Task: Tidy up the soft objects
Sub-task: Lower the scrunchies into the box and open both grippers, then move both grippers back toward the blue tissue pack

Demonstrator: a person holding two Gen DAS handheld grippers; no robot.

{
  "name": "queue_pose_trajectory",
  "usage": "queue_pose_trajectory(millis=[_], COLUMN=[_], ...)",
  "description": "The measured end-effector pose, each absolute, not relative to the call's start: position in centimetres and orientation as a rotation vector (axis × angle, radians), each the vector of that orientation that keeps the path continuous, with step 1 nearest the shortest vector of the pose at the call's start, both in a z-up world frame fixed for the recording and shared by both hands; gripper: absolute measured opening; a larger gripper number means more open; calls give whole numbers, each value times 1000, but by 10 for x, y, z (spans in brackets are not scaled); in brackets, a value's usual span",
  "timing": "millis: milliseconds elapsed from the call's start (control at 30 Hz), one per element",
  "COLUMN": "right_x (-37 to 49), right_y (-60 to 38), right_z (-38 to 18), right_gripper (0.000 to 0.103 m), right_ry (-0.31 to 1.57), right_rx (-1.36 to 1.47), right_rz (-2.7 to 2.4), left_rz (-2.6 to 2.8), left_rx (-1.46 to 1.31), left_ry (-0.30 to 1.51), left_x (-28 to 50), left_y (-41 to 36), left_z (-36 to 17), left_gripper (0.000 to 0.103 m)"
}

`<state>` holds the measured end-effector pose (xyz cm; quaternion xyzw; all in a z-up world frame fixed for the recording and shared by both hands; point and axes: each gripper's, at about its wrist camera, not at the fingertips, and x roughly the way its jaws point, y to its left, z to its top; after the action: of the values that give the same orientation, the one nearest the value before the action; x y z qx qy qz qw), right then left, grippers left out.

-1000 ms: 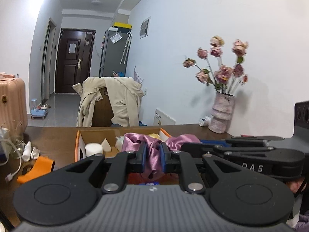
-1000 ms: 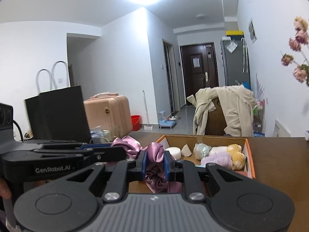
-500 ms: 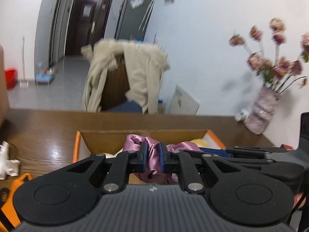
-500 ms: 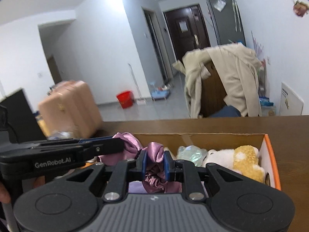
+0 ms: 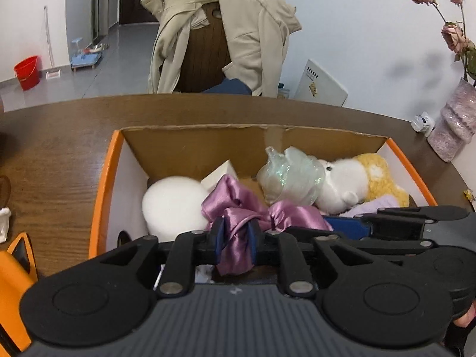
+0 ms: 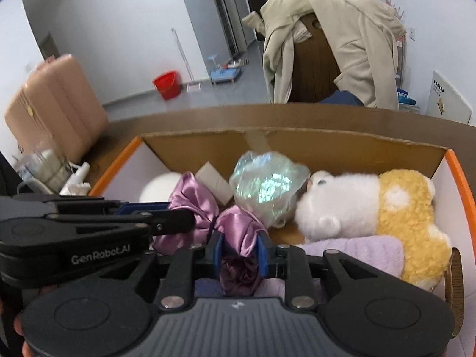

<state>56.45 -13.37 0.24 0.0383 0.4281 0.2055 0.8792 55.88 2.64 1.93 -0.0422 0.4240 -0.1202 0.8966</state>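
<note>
Both grippers are shut on one pink satin cloth (image 5: 238,208) and hold it just over the orange-edged cardboard box (image 5: 107,166). My left gripper (image 5: 235,238) pinches its left part, and my right gripper (image 6: 239,247) pinches its right part (image 6: 238,229). The box (image 6: 458,172) holds a white round sponge (image 5: 171,205), a white wedge (image 6: 214,181), a crumpled iridescent bag (image 6: 267,184), a white and yellow plush toy (image 6: 372,208) and a lilac towel (image 6: 357,250).
The box sits on a brown wooden table (image 5: 59,148). A chair draped with a beige coat (image 5: 220,35) stands behind it. A pink vase with dried roses (image 5: 455,119) is at the far right. An orange object (image 5: 15,267) lies at the left. A pink suitcase (image 6: 53,107) stands beyond.
Both grippers tilted down and moved forward with the satin cloth, from in front of the box to right over its inside. Both stayed shut on it.
</note>
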Motion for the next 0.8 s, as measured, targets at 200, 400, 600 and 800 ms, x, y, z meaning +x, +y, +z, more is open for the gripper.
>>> queue_pose_trajectory(millis=[200,400,600,800], right_x=[549,508,444,370], right_y=[-145,-159,-176,-190], right_z=[25,73,127,167], right_gripper=[47,52,56,60], right_ry=[844,753,644,543], right_rx=[82,48,26,0], right_rz=[439,445,449,459], left_rz=[-221,-211,-211,-210], left_rx=[-135,-119,-100,-78], left_ry=[835,717,598,487], left_x=[536,484,413,329], left_y=[42,48,55,64], left_z=[33,88,142,173], left_gripper=[46,52,62,70])
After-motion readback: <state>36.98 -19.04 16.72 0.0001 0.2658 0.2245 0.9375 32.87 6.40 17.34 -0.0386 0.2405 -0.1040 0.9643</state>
